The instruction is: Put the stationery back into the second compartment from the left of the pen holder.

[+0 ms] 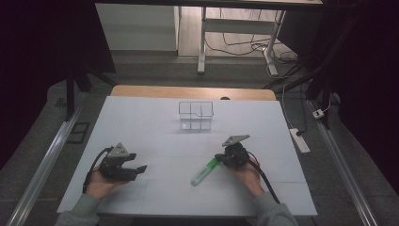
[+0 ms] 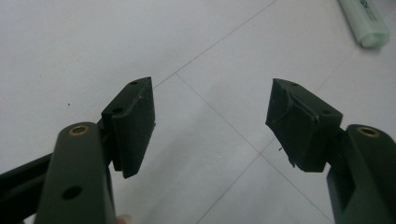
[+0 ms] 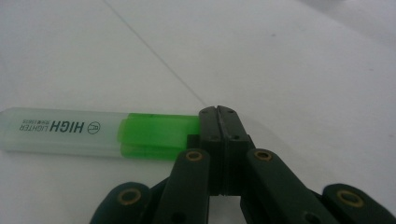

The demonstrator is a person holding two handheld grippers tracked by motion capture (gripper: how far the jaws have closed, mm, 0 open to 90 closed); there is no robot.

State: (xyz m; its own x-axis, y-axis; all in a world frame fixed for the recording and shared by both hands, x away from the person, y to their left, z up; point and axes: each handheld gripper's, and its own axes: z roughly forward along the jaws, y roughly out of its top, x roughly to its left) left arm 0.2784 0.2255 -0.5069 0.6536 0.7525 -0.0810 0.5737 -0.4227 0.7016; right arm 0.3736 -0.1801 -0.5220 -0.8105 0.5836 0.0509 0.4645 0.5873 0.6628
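Resting on the white tabletop [image 1: 155, 117], the left claw [image 1: 137, 165] gapes wide, holding nothing. Right of it lies a green highlighter [image 1: 205, 171], its long axis slanting from near-left to far-right, beside the right claw [image 1: 220, 157], fully closed, empty. Farther back stands a clear divided box [image 1: 195, 115], apparently empty.

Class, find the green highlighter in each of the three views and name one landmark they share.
High view: highlighter lies lower centre, beside the right tongs.
Left gripper view: its pale end sits top right.
Right gripper view: it lies left of centre.
Shared landmark: the white table with its thin lines.
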